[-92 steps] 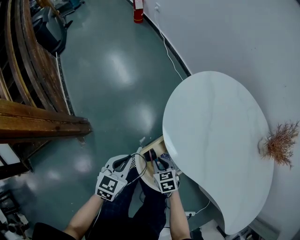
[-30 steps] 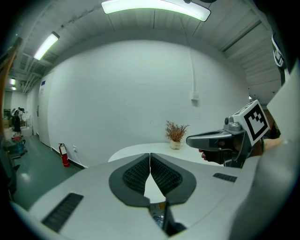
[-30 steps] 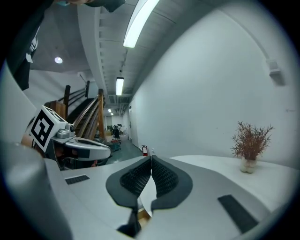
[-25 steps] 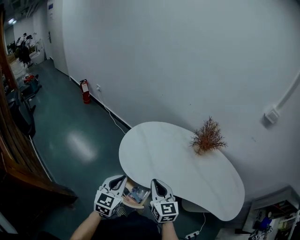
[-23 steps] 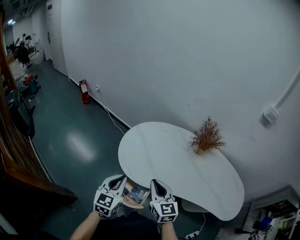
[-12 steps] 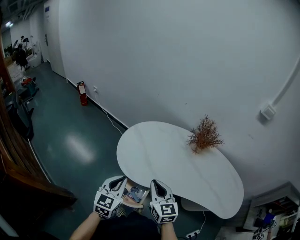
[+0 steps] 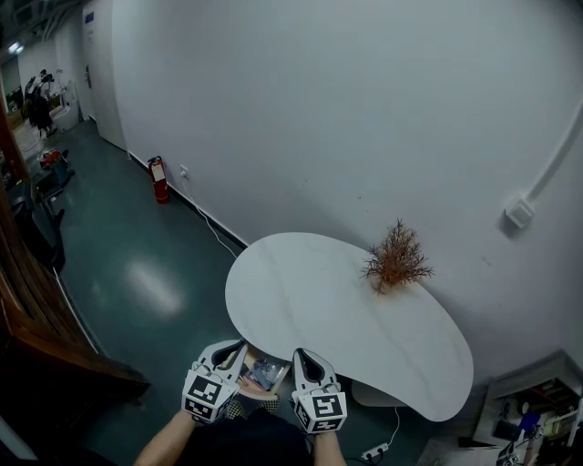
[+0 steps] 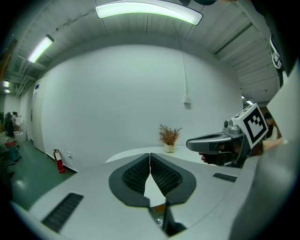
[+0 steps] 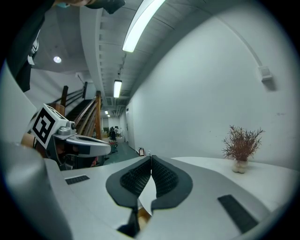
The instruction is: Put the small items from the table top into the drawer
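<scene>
Left gripper (image 8: 150, 160) and right gripper (image 9: 151, 162) (both pressed together, empty) hang near the drawer (image 7: 265, 374).

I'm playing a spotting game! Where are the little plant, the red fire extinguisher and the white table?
plant (image 7: 397, 258): head view, middle of its reddish twigs.
fire extinguisher (image 7: 158, 178): head view, its red body.
table (image 7: 310, 300): head view, bare white top.

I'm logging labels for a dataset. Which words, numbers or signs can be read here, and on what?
No text reads clearly.
The cubes on the left tool and right tool: square black-and-white markers, no letters.
The fire extinguisher: label too small to read.
The blue wall sign: too small to read.
</scene>
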